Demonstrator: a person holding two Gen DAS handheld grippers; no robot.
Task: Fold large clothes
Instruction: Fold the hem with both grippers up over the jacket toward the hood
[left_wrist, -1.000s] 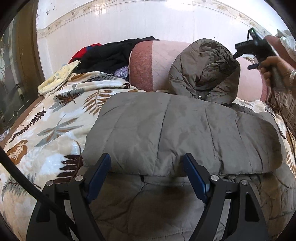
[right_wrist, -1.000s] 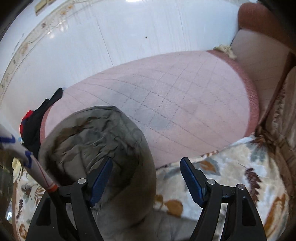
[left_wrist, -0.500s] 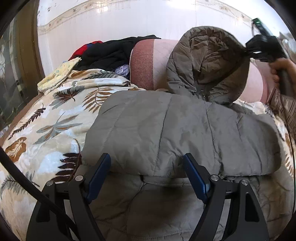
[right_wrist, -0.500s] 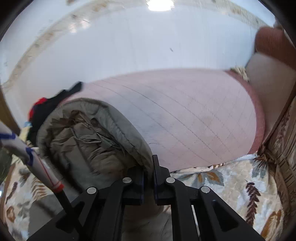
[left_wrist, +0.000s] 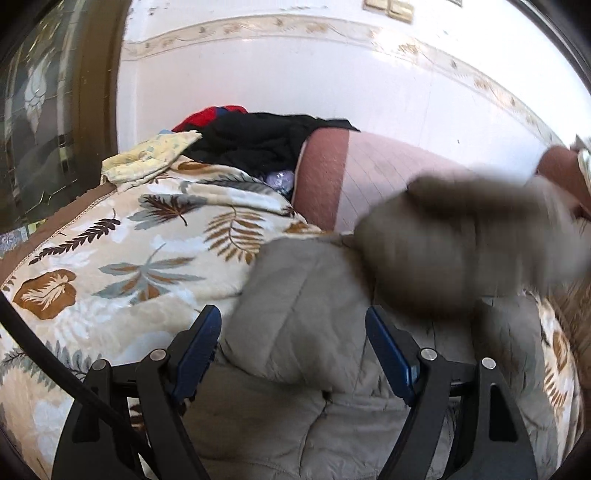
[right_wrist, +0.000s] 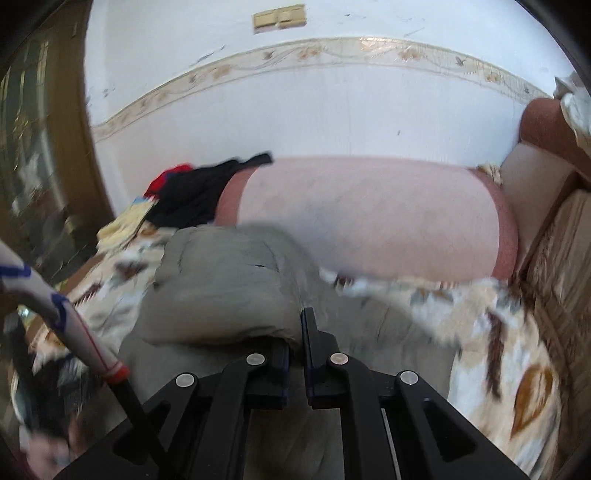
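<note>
The grey-olive quilted padded jacket (left_wrist: 317, 325) lies on a cream blanket printed with brown and grey leaves (left_wrist: 122, 251), which covers the seat of a pink quilted sofa (left_wrist: 373, 166). The jacket's body is folded over itself, forming a thick roll across the seat.

Left gripper (left_wrist: 293, 345): the jaws stand spread, blue pads to either side of the folded jacket edge, not pressing on it.

Right gripper (right_wrist: 295, 354): the jaws are pressed together on a fold of the jacket's hood (right_wrist: 229, 288), and the fabric bulges up just ahead of the fingertips. In the left wrist view the hood (left_wrist: 461, 251) appears as a blurred grey mass above the right half of the jacket — it hides part of the sofa back behind it.

Surroundings:
- A heap of black and red clothing (left_wrist: 258, 136) sits on the far left end of the sofa back.
- A pale yellow patterned cloth (left_wrist: 147, 162) lies beside that heap, on the blanket's edge.
- A white tiled wall with a floral border strip (right_wrist: 295, 59) stands behind the sofa.
- A dark wooden glazed cabinet (left_wrist: 48, 110) stands at the left.
</note>
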